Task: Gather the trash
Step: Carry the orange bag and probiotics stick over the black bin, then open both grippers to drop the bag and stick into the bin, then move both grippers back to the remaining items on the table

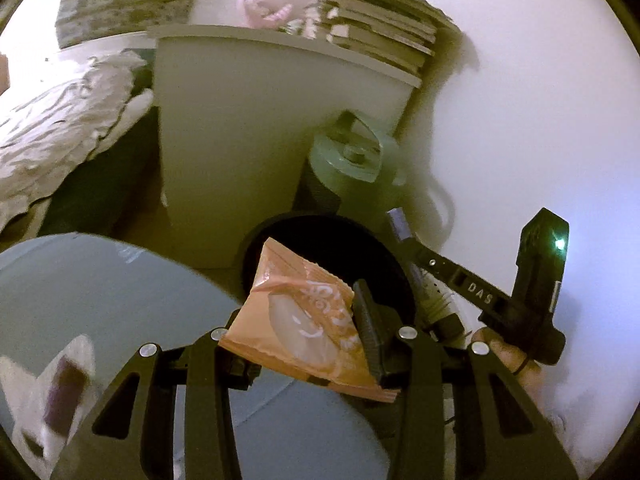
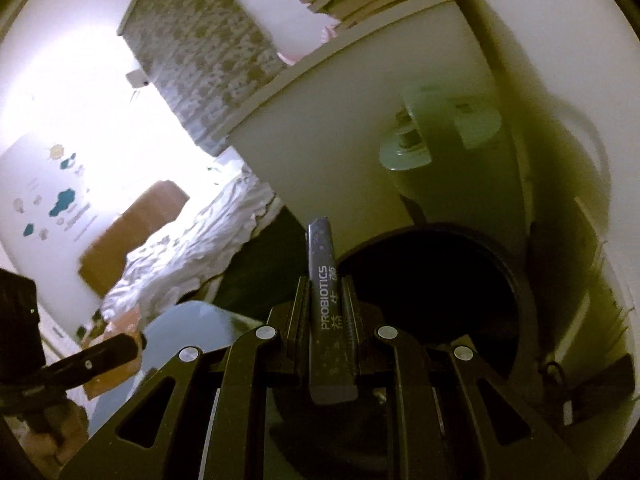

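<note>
My left gripper is shut on an orange snack wrapper, which sticks up and forward, just before the round mouth of a black bin. My right gripper is shut on a dark purple stick sachet printed PROBIOTICS; the sachet stands upright at the near left rim of the same black bin. In the left wrist view the right gripper comes in from the right, with the sachet over the bin's right edge. The left gripper shows at the lower left of the right wrist view.
A white cabinet stands right behind the bin, with stacked books on top. A green spool-like object sits between cabinet and wall. A round grey-blue table lies to the near left, and a bed with rumpled covers further left.
</note>
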